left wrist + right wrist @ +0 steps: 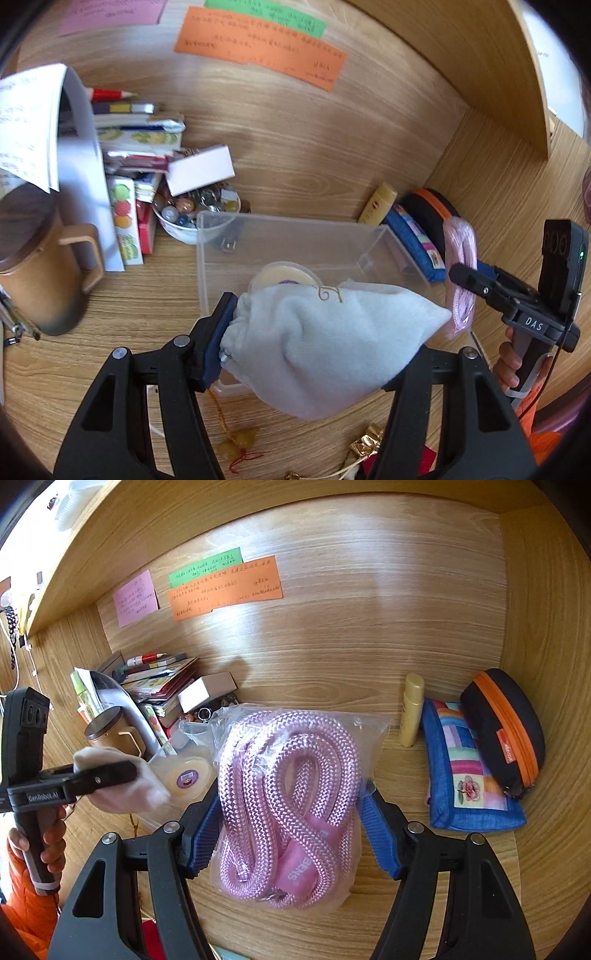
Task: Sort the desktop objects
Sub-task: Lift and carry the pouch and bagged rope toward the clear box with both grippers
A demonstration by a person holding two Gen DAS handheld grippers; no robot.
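**Both grippers loaded over a crowded desk**

The left gripper clamps a white pouch above the near edge of a clear box, where a tape roll lies. To its right, the right gripper grips a bagged pink rope over bare desk. Clutter rings them: a brown mug, a bowl of marbles and stacked books far left; a yellow tube, patchwork pouch and black case far right. Trinkets lie nearest.
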